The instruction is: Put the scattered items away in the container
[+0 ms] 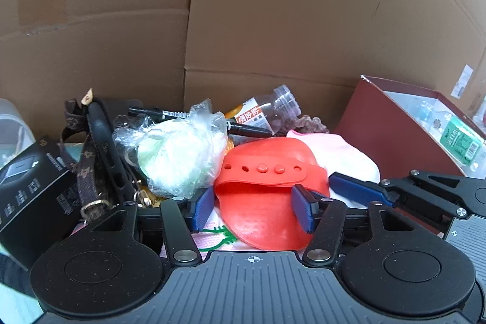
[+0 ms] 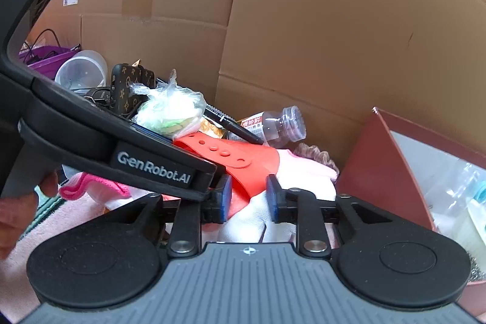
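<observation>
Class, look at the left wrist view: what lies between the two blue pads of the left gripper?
The red silicone mitt lies between the left gripper's pads, over a pink cloth. The left wrist view shows it; whether the pads press it is unclear.

On my left gripper point(image 1: 253, 210) I see a ribbed grey housing with a small crosshair mark at twelve o'clock, two round black discs at four and eight, black linkage arms with silver screws, and blue pads point(image 1: 203, 210) on the fingers. My right gripper point(image 2: 247, 198) is built the same. Across the right wrist view, the left unit's black body bears white "GenRobot.AI" lettering.
</observation>
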Motion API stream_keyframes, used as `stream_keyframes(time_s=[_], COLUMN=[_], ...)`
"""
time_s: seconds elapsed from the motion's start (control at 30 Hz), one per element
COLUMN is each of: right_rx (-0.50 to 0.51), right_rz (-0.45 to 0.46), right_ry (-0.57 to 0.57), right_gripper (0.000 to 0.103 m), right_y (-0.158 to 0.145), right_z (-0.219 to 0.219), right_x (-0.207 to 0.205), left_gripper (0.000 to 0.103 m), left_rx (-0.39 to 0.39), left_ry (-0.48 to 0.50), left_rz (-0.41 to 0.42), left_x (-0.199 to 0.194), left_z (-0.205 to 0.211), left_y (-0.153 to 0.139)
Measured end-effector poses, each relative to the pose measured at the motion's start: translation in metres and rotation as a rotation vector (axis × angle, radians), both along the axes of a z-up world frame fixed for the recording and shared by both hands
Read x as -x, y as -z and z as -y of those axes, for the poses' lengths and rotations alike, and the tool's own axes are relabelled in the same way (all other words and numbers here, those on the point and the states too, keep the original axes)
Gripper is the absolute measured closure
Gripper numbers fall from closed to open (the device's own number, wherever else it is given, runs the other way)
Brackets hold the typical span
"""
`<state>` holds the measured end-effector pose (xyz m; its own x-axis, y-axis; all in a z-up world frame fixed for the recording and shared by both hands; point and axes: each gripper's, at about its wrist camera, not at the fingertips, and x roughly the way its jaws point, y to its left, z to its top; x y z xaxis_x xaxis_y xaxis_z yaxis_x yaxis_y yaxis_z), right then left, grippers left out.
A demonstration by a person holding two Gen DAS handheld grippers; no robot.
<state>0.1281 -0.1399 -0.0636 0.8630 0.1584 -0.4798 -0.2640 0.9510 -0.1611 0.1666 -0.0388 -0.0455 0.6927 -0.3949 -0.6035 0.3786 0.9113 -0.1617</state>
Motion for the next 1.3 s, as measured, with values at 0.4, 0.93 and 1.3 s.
stream_keyframes(time_s=[0.4, 0.93, 1.3], right_rx=[-0.063, 0.037, 0.218], right_rz=[-0.065, 0.021, 0.1], right_ry=[-0.092, -0.1, -0.165], right_gripper=[0.099, 0.055, 0.057], right_y=[0.005, 0.002, 0.008], right_z=[0.001, 0.023, 0.006], right_x=[0.037, 0.029, 0.028], left_gripper=[0.05, 0.037, 0.036], left_rx=[0.06, 0.036, 0.042], left_ry=[-0.011, 0.023, 0.045], left_rz=[-0.052, -0.04, -0.039], left_x=[0.042, 0.029, 0.023], left_z=[-0.012, 0.004, 0.002], left_y=[0.003, 0.0, 0.004])
